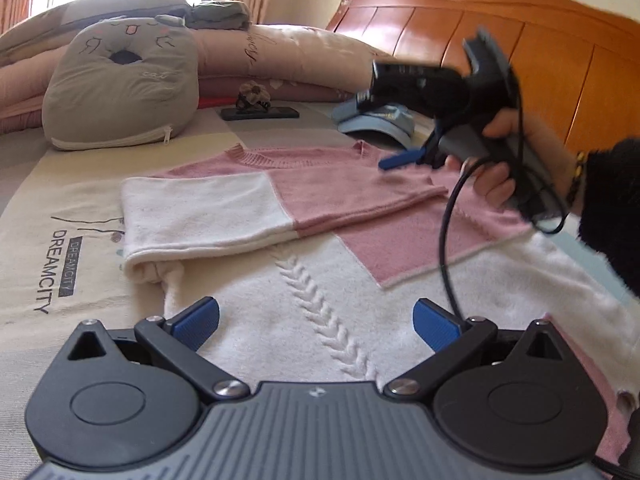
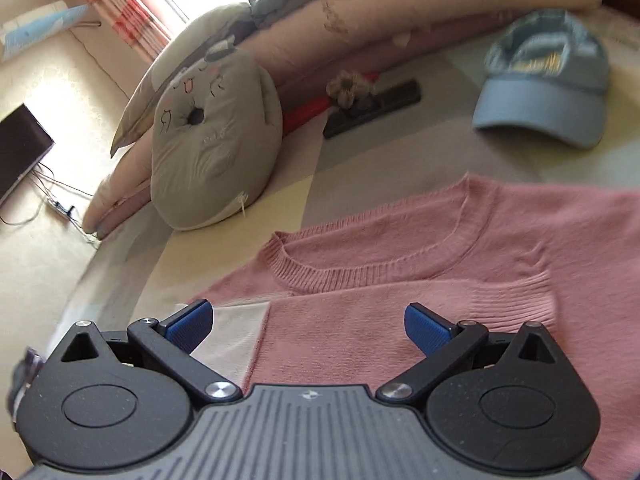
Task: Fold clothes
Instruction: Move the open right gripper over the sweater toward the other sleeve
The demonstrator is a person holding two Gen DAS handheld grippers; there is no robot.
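left wrist: my left gripper (image 1: 316, 320) is spread wide, empty, over the sweater (image 1: 320, 240) lying on the bed (image 1: 52, 200), one sleeve (image 1: 208, 208) folded across. soft, light knit; i'd pinch a hem edge. right wrist: right gripper (image 2: 308, 322) gapes empty too, near the collar (image 2: 372, 268); cap (image 2: 544, 96) and pillow (image 2: 212, 144) lie beyond.

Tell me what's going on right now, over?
Left gripper open, empty, above sweater. Right gripper open, empty, near collar. One sleeve folded across. Blue cap beyond the collar, apart.
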